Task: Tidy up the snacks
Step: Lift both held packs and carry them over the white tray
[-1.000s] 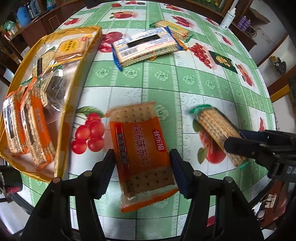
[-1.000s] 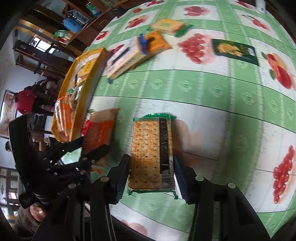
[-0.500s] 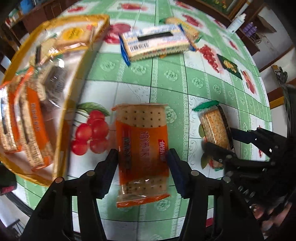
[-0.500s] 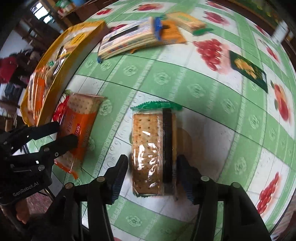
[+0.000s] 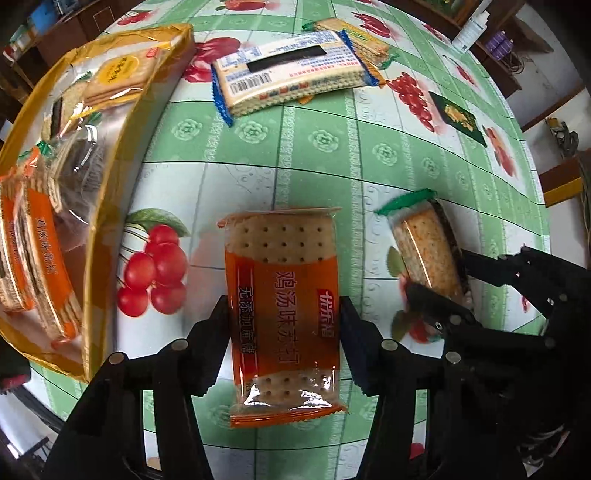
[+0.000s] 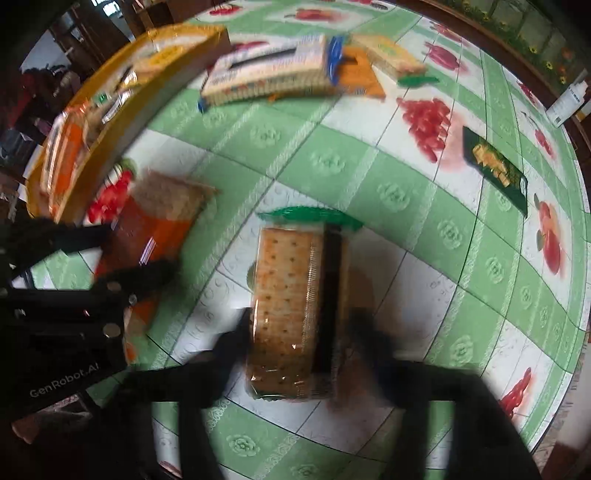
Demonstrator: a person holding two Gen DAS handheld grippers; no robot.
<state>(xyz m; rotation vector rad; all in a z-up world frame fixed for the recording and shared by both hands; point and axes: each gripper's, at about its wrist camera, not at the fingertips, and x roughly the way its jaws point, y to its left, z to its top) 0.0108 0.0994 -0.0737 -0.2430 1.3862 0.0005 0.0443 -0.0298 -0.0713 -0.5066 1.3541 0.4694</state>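
Observation:
My left gripper (image 5: 282, 325) is shut on an orange cracker pack (image 5: 282, 299) and holds it over the green fruit-print tablecloth. My right gripper (image 6: 299, 332) is shut on a green-ended cracker pack (image 6: 295, 310); that pack (image 5: 424, 251) and the right gripper (image 5: 447, 291) also show at the right of the left wrist view. The orange pack (image 6: 155, 229) and the left gripper (image 6: 122, 254) show at the left of the right wrist view. A yellow snack bag (image 5: 107, 177) lies open at the left, with several cracker packs inside.
A large blue-edged cracker pack (image 5: 291, 74) lies at the far middle, over an orange pack (image 6: 358, 74). A green-ended pack (image 5: 351, 33) lies behind it. A dark green sachet (image 5: 458, 116) lies far right. A white bottle (image 5: 471, 31) stands past the table's edge.
Both packs have been straightened between the jaws and gripped. The right wrist view has shifted and is now blurred with motion. The two grippers have come closer together.

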